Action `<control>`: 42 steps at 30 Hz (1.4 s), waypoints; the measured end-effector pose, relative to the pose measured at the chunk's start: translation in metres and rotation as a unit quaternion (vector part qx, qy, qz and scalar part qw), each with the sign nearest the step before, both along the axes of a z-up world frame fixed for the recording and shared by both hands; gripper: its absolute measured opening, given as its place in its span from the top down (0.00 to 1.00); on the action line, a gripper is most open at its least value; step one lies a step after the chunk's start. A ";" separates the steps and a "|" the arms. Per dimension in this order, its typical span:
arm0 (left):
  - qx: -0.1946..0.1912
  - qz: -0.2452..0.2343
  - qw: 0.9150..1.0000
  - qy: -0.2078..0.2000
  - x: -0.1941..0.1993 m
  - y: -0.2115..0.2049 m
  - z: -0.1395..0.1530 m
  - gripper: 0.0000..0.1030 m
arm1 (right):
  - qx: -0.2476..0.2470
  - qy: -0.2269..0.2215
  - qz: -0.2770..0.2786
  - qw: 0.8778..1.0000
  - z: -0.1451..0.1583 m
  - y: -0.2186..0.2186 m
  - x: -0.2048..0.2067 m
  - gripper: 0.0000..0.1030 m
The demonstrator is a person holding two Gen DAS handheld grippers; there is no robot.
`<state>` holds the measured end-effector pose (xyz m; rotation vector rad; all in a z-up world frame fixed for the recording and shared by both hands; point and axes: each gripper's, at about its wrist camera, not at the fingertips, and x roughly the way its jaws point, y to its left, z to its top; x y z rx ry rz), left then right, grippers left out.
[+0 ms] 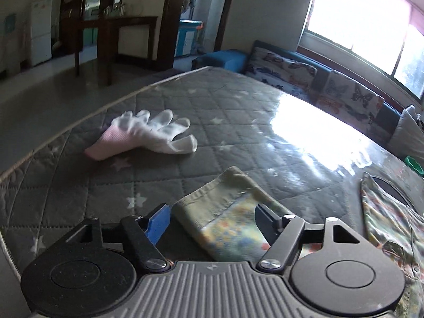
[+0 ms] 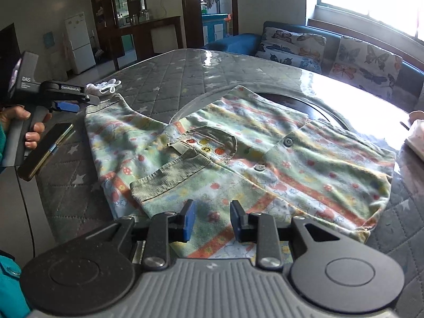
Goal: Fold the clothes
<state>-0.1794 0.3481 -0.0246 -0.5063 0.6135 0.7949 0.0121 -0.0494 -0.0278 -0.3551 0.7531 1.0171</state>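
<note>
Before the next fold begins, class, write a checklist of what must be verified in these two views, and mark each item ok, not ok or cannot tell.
1. Left gripper open around the sleeve cuff: ok.
2. Cuff actually pinched: not ok, fingers stand apart.
3. Right gripper open over the shirt hem: ok.
4. Shirt lying flat on the quilted table cover: not ok, some wrinkles, the other sleeve already folded across the chest.
5. White glove clear of the shirt: ok.
6. Phone clear of the sleeve: cannot tell.

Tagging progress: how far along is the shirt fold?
Done: right sleeve cuff lies folded across the shirt. In hand: left gripper open around the left sleeve; right gripper open over the hem. Left: fold that sleeve in, then the body.
</note>
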 end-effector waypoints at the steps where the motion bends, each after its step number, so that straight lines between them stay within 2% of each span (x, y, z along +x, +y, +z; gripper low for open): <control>1: -0.005 0.001 1.000 0.001 -0.001 0.002 -0.002 0.39 | 0.001 0.000 0.000 1.000 0.000 0.000 0.000 0.72; 2: -0.009 0.001 1.000 0.001 -0.001 0.004 -0.004 0.43 | 0.002 0.000 0.000 1.000 0.001 0.000 0.000 0.72; 7: -0.014 0.016 1.000 -0.007 -0.003 0.005 -0.010 0.48 | 0.005 -0.001 -0.003 1.000 0.002 -0.003 -0.001 0.72; 9: -0.005 0.020 1.000 -0.003 -0.002 0.004 -0.011 0.57 | 0.005 -0.001 -0.006 1.000 0.002 -0.004 -0.002 0.72; 11: 0.002 0.025 1.000 0.000 -0.002 0.003 -0.011 0.74 | 0.007 -0.001 -0.009 1.000 0.002 -0.006 -0.003 0.72; 12: 0.001 0.026 1.000 -0.002 -0.003 0.004 -0.011 0.79 | 0.007 0.000 -0.010 1.000 0.002 -0.007 -0.003 0.72; 14: -0.011 0.026 0.999 -0.020 -0.006 0.006 -0.010 0.89 | 0.011 -0.001 -0.013 1.000 0.003 -0.010 -0.003 0.72; 17: -0.015 0.015 0.998 -0.055 -0.011 0.002 -0.003 0.91 | 0.015 -0.002 -0.019 1.000 0.005 -0.015 -0.003 0.72; 21: -0.013 -0.032 0.992 -0.117 -0.014 -0.018 0.021 0.92 | 0.022 -0.003 -0.030 0.999 0.007 -0.021 -0.001 0.72; 26: -0.015 -0.115 0.979 -0.170 -0.002 -0.058 0.054 0.92 | 0.029 -0.003 -0.042 0.999 0.008 -0.026 0.002 0.72; 30: -0.030 -0.182 0.963 -0.195 0.013 -0.094 0.073 0.93 | 0.037 -0.004 -0.054 0.998 0.010 -0.033 0.003 0.72; 39: -0.086 -0.305 0.924 -0.216 0.050 -0.162 0.082 0.93 | 0.058 0.013 -0.094 0.994 0.013 -0.058 0.016 0.72; 42: -0.098 -0.341 0.911 -0.210 0.061 -0.183 0.077 0.93 | 0.068 0.021 -0.111 0.991 0.014 -0.068 0.022 0.72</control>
